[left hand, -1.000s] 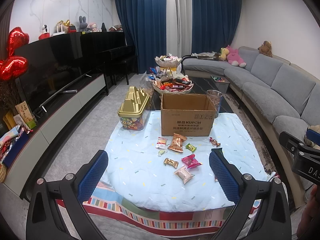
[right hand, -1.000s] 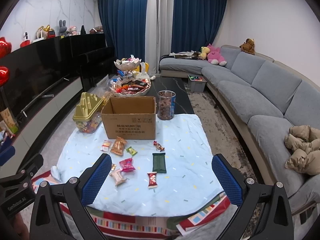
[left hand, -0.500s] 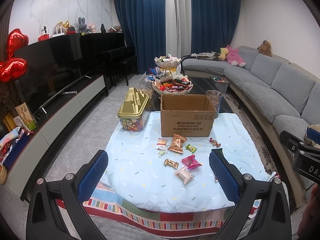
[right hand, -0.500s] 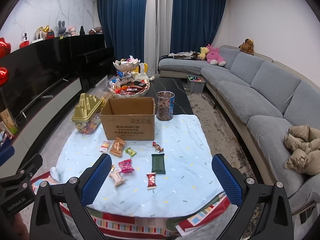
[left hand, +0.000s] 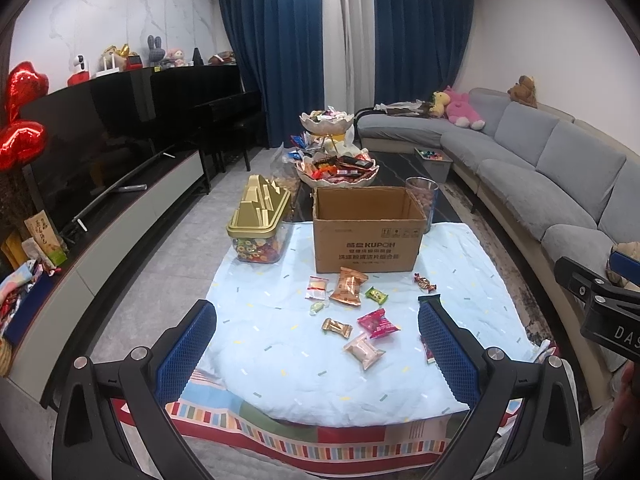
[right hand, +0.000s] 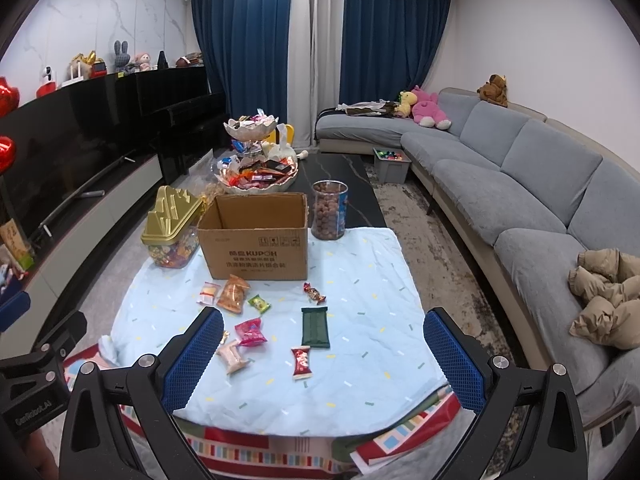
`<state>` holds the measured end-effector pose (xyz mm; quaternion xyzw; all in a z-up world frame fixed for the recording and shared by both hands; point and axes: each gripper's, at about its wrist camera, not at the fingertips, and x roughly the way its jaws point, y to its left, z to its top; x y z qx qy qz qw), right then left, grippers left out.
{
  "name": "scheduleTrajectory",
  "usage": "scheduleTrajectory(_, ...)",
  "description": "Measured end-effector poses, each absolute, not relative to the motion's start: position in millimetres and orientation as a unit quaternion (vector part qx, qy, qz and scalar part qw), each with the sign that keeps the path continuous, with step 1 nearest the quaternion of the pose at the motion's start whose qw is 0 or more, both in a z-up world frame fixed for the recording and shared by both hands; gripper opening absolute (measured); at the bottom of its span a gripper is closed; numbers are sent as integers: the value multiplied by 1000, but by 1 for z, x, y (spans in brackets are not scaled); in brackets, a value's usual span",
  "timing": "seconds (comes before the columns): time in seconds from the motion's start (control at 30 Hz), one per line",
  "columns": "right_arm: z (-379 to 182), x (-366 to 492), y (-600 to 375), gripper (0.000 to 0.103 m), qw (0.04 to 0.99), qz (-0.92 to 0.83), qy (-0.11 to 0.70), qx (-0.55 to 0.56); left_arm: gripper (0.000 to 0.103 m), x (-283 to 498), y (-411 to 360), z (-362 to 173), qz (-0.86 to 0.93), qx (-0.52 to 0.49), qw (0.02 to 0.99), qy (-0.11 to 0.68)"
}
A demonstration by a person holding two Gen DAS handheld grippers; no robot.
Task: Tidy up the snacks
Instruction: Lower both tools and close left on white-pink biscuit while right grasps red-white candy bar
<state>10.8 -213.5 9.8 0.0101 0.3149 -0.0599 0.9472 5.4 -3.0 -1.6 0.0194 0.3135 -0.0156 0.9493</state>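
1. The left gripper (left hand: 318, 350) hangs above the near edge of the table, well apart from the snacks. Its jaws are wide open and nothing is between the blue pads (left hand: 186, 350).
2. The right gripper (right hand: 324, 364) is also above the near edge of the table. Its jaws stand wide apart and hold nothing.
3. The table is covered with a light blue cloth (right hand: 372, 272) that has small coloured dashes on it.
4. An open cardboard box (right hand: 256, 236) stands at the far side of the cloth. As far as the views show, its inside looks empty.
5. Loose snacks lie on the cloth in front of the box: an orange packet (right hand: 233, 294), a white packet with a red band (right hand: 208, 293), a small green candy (right hand: 259, 304), a pink packet (right hand: 250, 332), a pale pink packet (right hand: 232, 356), a dark green bar (right hand: 315, 327), a small red packet (right hand: 301, 362) and a red twisted candy (right hand: 314, 293).
6. In the left wrist view, a gold-wrapped candy (left hand: 337, 327) lies just beside the pink packet.
7. To the left of the box stands a clear container with a gold lid (right hand: 171, 228), full of colourful sweets.
8. To the right of the box, behind its corner, stands a clear jar (right hand: 329, 210) with brown round snacks inside.
9. Behind the box is a two-level bowl stand (right hand: 256, 160) full of snacks, and a grey sofa (right hand: 520, 184) runs along the right side of the room.
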Motion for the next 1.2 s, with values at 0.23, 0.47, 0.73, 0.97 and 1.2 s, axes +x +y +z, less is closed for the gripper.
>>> scheduleTrajectory(0.23,3,19,-219,102,944,-58,324,10,103,14,-5,-4,-13,23,947,321)
scheduleTrajectory(0.47,-3,30,-217,102,942,-58,331,6,103,23,-6,-9,-8,26,945,326)
scheduleTrajectory(0.73,-12,41,-215,102,940,-55,337,0,103,39,-8,-21,-13,28,940,340)
scheduleTrajectory(0.97,-30,58,-211,102,937,-46,346,-11,103,58,-14,-38,-11,33,934,356)
scheduleTrajectory(1.2,-54,73,-210,102,932,-42,358,-26,103,79,-20,-60,-10,28,926,377)
